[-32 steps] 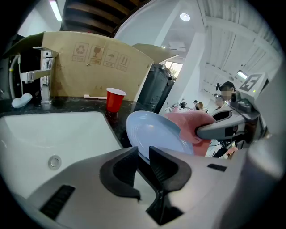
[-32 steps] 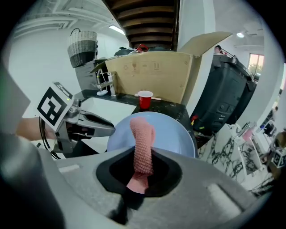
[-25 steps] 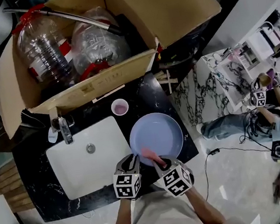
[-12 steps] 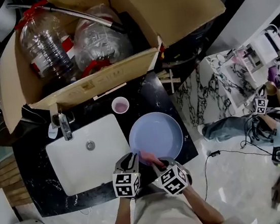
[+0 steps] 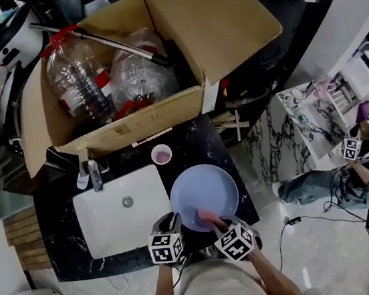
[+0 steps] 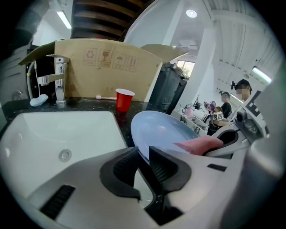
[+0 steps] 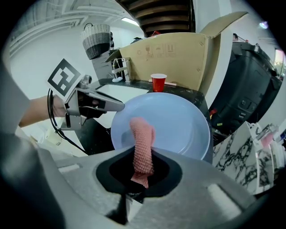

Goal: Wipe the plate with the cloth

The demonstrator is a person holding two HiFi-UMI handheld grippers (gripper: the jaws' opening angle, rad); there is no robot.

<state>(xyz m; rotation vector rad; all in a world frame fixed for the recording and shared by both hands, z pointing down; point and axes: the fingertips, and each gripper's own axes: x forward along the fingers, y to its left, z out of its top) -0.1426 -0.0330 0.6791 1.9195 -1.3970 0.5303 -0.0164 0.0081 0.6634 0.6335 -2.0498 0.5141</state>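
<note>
Black worktop (image 5: pixel 202 141) around a white sink (image 5: pixel 113 217): left tongs (image 6: pixel 142 162) clamp the pale blue plate (image 5: pixel 206 186) by its rim; right tongs (image 7: pixel 141 175) grip a pink cloth (image 7: pixel 142 141) resting on it.

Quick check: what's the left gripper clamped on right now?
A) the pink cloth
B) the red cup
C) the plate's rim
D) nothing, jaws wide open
C: in the left gripper view, the left gripper has its jaws closed on the near rim of the plate, while the cloth is held by the right gripper.
</note>
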